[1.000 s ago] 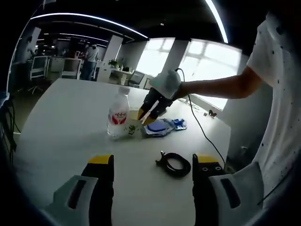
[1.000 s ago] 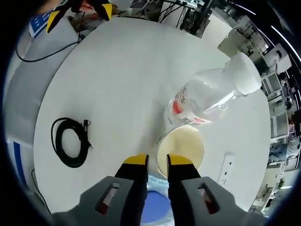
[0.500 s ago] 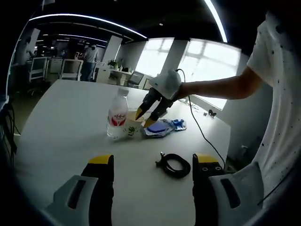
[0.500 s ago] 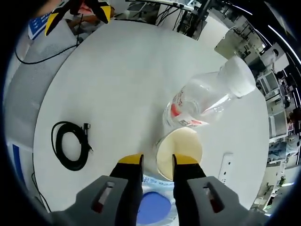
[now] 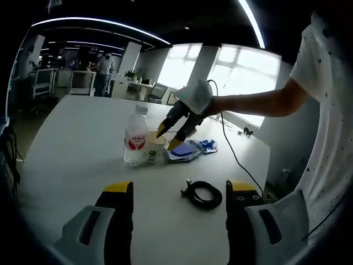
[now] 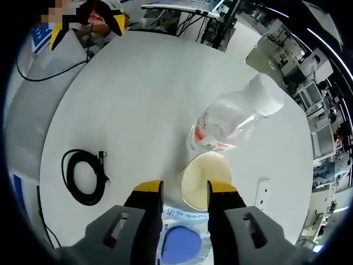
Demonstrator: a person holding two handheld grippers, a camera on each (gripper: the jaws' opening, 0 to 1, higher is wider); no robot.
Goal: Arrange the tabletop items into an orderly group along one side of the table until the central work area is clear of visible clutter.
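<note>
Our right gripper hangs over the table with its jaws parted and nothing between them, just above the paper cup. We judge the cup light and easily crushed, best pinched gently at the rim. It touches the water bottle. Our left gripper waits wide apart, holding nothing, near the coiled cable.

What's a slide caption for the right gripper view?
Open right hand-held gripper above paper cup, beside water bottle; coiled cable left.
</note>
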